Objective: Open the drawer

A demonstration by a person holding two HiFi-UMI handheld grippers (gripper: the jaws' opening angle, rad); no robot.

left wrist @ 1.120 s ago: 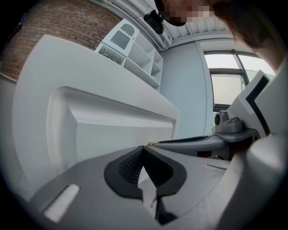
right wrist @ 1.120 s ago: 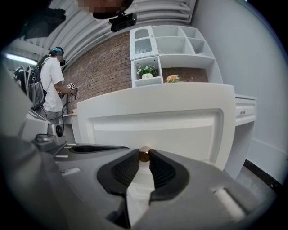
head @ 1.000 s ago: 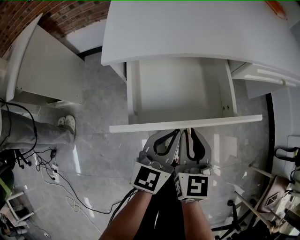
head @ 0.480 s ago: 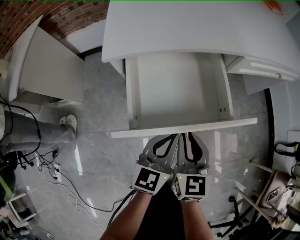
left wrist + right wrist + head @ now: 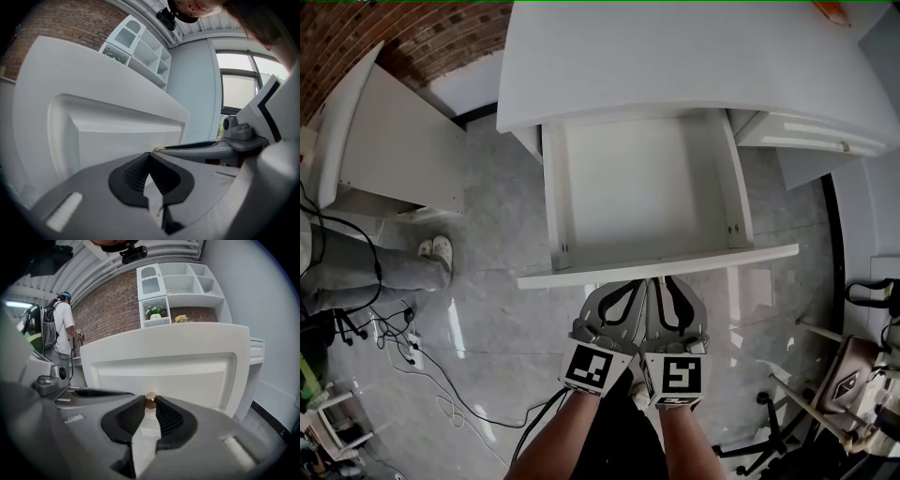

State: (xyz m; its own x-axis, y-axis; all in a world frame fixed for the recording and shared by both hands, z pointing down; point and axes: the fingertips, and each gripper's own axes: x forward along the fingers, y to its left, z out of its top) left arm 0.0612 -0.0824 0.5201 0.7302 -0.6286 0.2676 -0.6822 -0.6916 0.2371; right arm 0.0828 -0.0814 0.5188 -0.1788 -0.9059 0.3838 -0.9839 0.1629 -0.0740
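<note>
The white drawer point(image 5: 642, 187) stands pulled well out from under the white desk point(image 5: 675, 56), and its inside is bare. Both grippers sit side by side just below the drawer's front panel point(image 5: 581, 275). My right gripper point(image 5: 661, 281) is shut on the small brass knob point(image 5: 150, 401) in the middle of the panel point(image 5: 164, 371), pinched between the black pads in the right gripper view point(image 5: 150, 404). My left gripper point(image 5: 630, 283) lies against the right one with its tips together and nothing between them point(image 5: 149, 155); the knob point(image 5: 157, 150) shows just to its right.
A second drawer point(image 5: 806, 136) sits slightly open on the desk's right. A white cabinet panel point(image 5: 394, 141) stands at the left, with a person's legs and shoes point(image 5: 436, 251) and floor cables point(image 5: 412, 347) below it. Chair legs point(image 5: 825, 394) are at the lower right.
The drawer has slid further out from the desk, toward me. Both grippers moved back with it, the right one still on the knob.
</note>
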